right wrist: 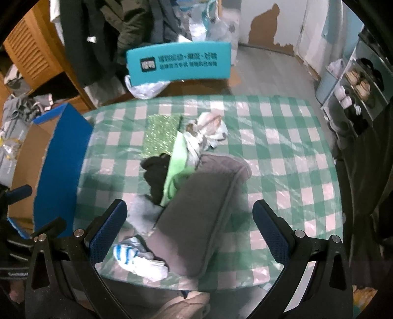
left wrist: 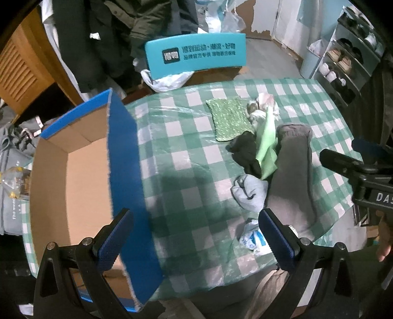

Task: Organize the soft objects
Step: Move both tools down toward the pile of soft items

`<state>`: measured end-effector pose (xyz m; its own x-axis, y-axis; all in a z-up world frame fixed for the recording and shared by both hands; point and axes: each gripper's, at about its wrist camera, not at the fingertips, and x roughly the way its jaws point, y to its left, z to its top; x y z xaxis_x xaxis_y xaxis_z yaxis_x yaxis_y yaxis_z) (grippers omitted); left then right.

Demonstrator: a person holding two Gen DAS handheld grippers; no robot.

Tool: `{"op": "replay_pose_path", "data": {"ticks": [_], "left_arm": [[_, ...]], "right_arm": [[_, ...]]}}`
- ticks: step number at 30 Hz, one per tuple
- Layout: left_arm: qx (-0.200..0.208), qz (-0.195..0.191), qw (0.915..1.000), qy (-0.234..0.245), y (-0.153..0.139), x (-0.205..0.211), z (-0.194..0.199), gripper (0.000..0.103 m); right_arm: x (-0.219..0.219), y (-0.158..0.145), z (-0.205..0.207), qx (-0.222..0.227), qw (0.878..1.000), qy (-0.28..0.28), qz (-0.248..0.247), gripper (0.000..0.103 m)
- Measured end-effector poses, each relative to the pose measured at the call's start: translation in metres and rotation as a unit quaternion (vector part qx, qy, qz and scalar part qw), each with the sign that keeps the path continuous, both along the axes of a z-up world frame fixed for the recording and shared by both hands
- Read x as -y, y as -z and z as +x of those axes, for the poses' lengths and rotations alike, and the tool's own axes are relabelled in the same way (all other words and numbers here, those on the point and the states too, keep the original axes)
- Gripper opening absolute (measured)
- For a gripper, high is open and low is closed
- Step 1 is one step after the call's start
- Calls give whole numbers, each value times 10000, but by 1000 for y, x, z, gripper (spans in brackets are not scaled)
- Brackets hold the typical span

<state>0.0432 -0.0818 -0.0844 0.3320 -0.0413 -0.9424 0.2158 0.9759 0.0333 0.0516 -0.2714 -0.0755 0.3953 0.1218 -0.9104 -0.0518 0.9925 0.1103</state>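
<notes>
Table (left wrist: 186,152) carried green-white checked cloth under clear plastic. Teal chair back (left wrist: 196,52) stood at its far edge. Wooden louvred cabinet (left wrist: 17,73) left, shoe rack (left wrist: 348,66) right. Wall paint (right wrist: 267,22) peeled.

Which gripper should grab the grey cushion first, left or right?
Right. The right gripper is open with the grey cushion directly between its fingers. The left gripper is also open but sits beside the cardboard box, with the cushion off to its right.
</notes>
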Motion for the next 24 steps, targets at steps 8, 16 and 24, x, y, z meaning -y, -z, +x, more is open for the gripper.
{"op": "replay_pose_path", "data": {"ticks": [8,16,24], "left_arm": [[-182,21,9998,35,22,16,13,102],[-369,52,9993,65,41,22,23,102],[-516,91,9985,136,57,27,27,102]], "right_arm": [[7,24,8,-298,9995,138,-8,101],[15,52,11,-647,9975,244,-156,101],[23,78,13,-934,9950,347,-6,100]]}}
